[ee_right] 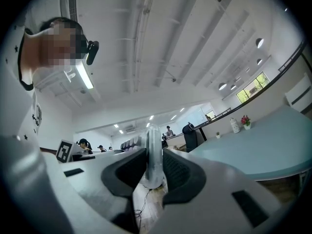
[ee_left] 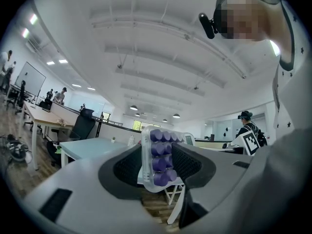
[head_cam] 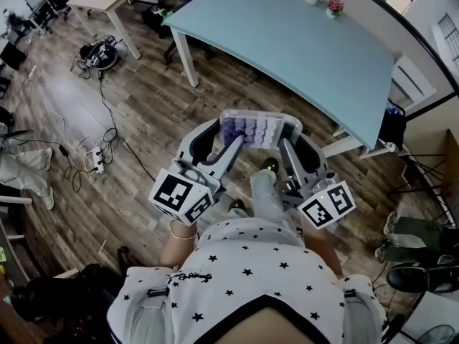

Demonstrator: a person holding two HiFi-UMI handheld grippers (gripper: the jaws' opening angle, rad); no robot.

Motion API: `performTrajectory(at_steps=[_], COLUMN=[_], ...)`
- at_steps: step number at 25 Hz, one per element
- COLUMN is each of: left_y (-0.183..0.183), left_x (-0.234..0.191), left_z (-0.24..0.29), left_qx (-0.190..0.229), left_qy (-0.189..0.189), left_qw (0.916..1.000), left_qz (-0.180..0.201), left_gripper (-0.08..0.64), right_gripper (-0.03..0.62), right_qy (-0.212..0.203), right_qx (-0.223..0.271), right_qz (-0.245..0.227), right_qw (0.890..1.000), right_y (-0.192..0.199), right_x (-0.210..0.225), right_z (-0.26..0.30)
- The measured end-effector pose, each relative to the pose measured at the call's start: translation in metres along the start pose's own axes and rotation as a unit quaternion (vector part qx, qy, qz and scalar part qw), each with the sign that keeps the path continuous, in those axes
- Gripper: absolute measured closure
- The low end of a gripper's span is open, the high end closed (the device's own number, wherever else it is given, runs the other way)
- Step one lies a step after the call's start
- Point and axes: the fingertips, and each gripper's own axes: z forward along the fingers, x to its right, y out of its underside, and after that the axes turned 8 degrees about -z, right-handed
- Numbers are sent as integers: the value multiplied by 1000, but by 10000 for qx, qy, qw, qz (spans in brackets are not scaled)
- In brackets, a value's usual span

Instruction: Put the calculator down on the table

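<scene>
Calculator w/ purple keys held in mid-air over wood floor, clamped at both ends: left gripper jaws grip its left end, right gripper jaws pinch its right edge. Pale blue table stands just beyond, on far side.

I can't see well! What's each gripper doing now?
Left gripper: closed on the white calculator with round purple buttons.
Right gripper: closed on that calculator's other end.

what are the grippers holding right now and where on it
The calculator, held between both: the left gripper clamps its left end and the right gripper clamps its right end, as the head view shows them.
</scene>
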Motion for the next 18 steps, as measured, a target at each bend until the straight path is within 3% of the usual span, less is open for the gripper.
performTrajectory(at_steps=[13,18], left_y=[-9,-10], left_x=[-28,-42], left_z=[24,61], left_qx=[-12,-63], left_qy=[-297,-354], left_qw=[9995,9992], left_qz=[98,146], left_gripper=[360,360], right_gripper=[489,489], right_qy=[-249,-283], right_qx=[21,36], right_qz=[193,276], right_qw=[9995,9992], right_y=[3,3], right_x=[25,59], right_z=[37,57])
